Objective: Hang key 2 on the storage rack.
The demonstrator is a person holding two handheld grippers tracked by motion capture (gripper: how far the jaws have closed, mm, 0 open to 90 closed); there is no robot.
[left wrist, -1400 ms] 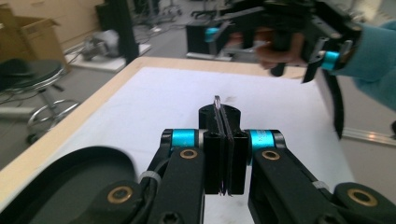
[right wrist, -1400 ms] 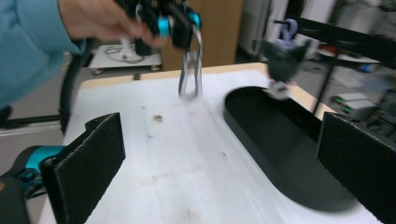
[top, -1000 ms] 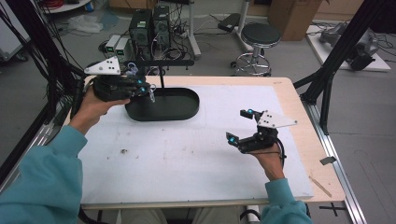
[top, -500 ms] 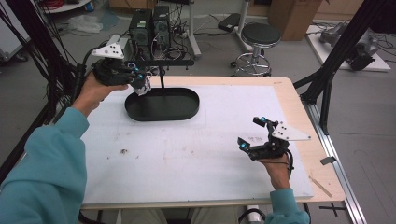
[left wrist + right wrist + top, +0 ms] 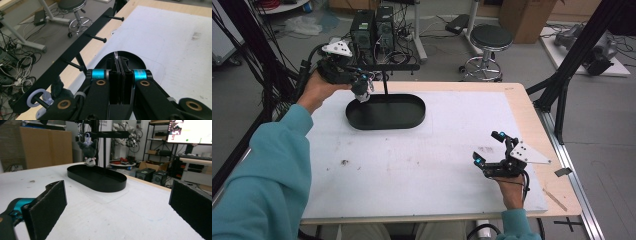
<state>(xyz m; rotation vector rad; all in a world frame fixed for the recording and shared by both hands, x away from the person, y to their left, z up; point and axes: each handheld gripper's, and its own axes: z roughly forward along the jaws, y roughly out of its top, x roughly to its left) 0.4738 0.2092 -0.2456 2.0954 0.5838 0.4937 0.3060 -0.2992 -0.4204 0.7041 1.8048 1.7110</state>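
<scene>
Two grippers are at work, well apart. At the upper left of the high view the left gripper is raised above the left end of the black oval tray, just beside the black rack bar with pegs. In the left gripper view its jaws are pressed together on a thin clear loop, whose top edge peeks out above the pads; what the loop belongs to is hidden there. At the lower left of that view a pale lilac plastic ring sits on one peg of the bar, with a dark fuzzy shape just beside it. The right gripper view shows, at its upper middle, a small grey-and-white plush toy hanging from the bar above the far end of the tray.

Lower right in the high view, the right gripper rests near the white surface, jaws spread wide and holding nothing; its own view shows both black pads far apart over bare surface.
</scene>
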